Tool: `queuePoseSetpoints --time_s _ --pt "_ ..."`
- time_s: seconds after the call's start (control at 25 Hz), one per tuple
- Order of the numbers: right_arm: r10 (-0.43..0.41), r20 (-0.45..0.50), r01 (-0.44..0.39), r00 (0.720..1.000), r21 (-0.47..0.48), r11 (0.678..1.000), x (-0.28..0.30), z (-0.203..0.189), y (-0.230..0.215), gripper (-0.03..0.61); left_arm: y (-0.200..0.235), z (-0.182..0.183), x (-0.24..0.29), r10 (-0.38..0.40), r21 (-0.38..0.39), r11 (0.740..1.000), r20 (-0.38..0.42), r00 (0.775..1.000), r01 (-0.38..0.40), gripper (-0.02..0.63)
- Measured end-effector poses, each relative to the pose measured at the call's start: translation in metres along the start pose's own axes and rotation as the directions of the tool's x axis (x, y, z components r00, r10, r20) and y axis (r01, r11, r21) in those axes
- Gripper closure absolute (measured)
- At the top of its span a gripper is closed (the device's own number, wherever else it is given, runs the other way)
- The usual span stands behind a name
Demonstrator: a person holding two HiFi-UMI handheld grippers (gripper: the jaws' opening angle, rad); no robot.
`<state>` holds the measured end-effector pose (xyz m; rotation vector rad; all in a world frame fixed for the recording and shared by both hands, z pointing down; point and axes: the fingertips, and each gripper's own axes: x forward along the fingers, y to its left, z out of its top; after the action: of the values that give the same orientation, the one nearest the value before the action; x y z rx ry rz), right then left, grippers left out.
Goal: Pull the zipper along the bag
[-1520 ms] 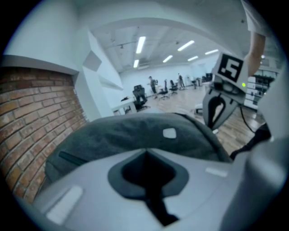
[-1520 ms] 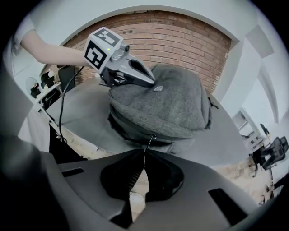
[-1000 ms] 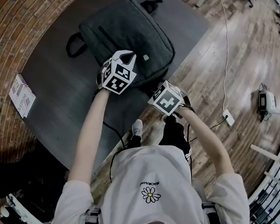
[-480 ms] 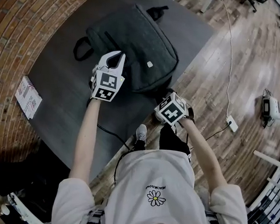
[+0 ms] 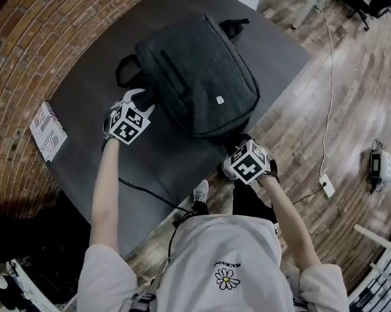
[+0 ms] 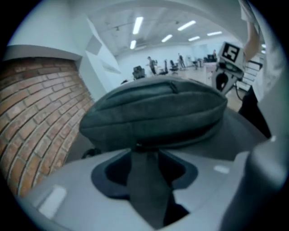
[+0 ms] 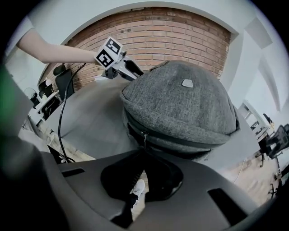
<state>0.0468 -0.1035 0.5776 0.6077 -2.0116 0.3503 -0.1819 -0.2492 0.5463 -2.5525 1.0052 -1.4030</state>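
Note:
A dark grey backpack [image 5: 196, 83] lies flat on the dark table [image 5: 91, 110]. In the head view my left gripper [image 5: 142, 99] is at the bag's left side, just short of its edge. Its jaws have just been opening. In the left gripper view the left gripper [image 6: 144, 155] stands open, pads pressing on nothing, with only grey surface showing through the gap and the bag [image 6: 153, 113] just ahead. My right gripper [image 5: 242, 146] sits at the bag's near right corner. There the right gripper [image 7: 143, 153] is shut on the metal zipper pull [image 7: 144, 137] hanging from the dark zipper line.
A printed packet [image 5: 48, 131] lies at the table's left edge by the brick wall [image 5: 30, 31]. A black cable [image 5: 145, 192] crosses the near table. The bag's carry handle [image 5: 125, 69] points left. A power strip [image 5: 326, 186] lies on the wood floor at right.
My left gripper left the bag's near edge, swung left to the bag's side and opened. The right gripper stayed at the near right corner.

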Motion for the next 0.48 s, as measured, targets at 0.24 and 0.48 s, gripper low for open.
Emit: queuePoseSetpoints --time_s 0.24,0.48 --pt "0.002 0.003 -0.002 1.0 -0.005 1.0 0.003 0.002 0.002 0.577 -0.003 -0.008 0.035 -0.048 0.029 0.998 -0.074 0.996 0.05 0.434" --pt "0.004 0.004 -0.004 1.0 -0.003 1.0 0.005 0.002 0.003 0.577 0.009 -0.014 0.047 -0.019 -0.011 1.0 -0.072 0.997 0.019 0.473"
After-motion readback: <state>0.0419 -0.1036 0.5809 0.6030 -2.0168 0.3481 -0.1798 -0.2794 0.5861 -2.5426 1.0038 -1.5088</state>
